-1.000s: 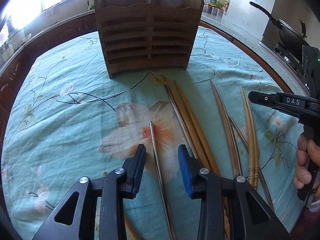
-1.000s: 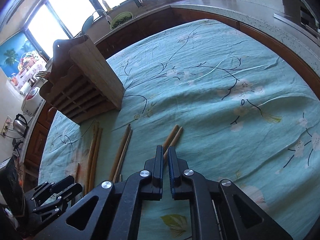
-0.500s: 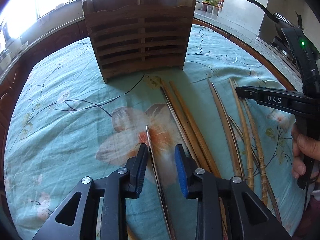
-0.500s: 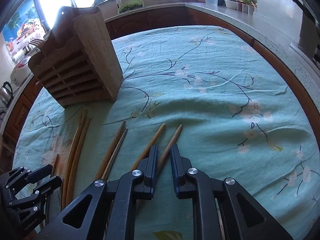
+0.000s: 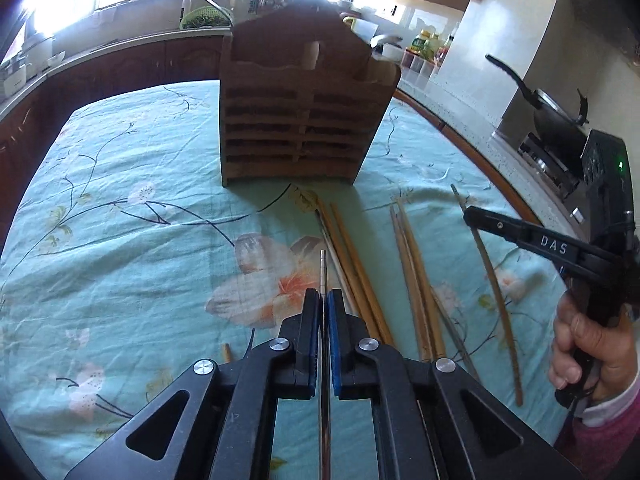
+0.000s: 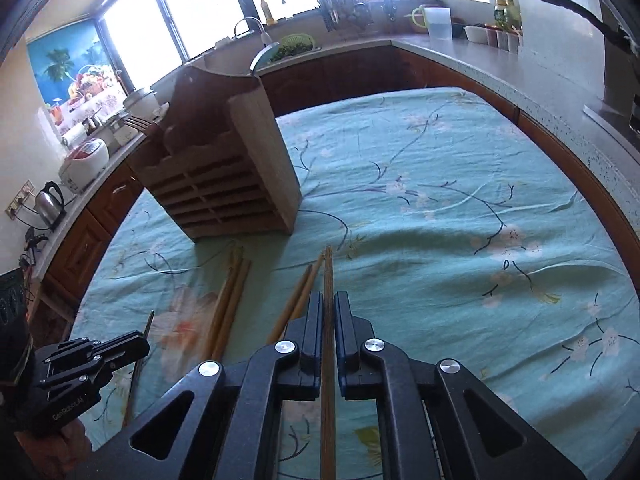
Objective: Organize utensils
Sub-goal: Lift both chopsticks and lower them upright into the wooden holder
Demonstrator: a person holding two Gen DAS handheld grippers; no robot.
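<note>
A slatted wooden utensil holder (image 5: 304,120) (image 6: 224,168) stands upright on the floral cloth. My left gripper (image 5: 324,294) (image 6: 132,344) is closing tight, its blue pads pressing a thin metal chopstick (image 5: 323,268) that pokes out ahead toward the holder. My right gripper (image 6: 328,296) (image 5: 470,212) is likewise closing, clamped on a bamboo chopstick (image 6: 328,264) (image 5: 490,280) that slants above the cloth. Two wooden chopstick pairs (image 5: 348,248) (image 5: 412,264) lie between the grippers. A person's hand (image 5: 588,344) grips the right tool.
The table edge (image 5: 480,160) curves close on the right, with a black wok (image 5: 556,120) on a stove beyond it. A kettle (image 6: 50,200) and rice cooker (image 6: 86,160) sit on the left counter. A short wooden piece (image 5: 227,352) lies near the left gripper.
The left jaws closed onto the metal chopstick that lay between them. The right jaws clamped one bamboo chopstick. Both grippers rose and tipped up, lifting their chopsticks off the cloth.
</note>
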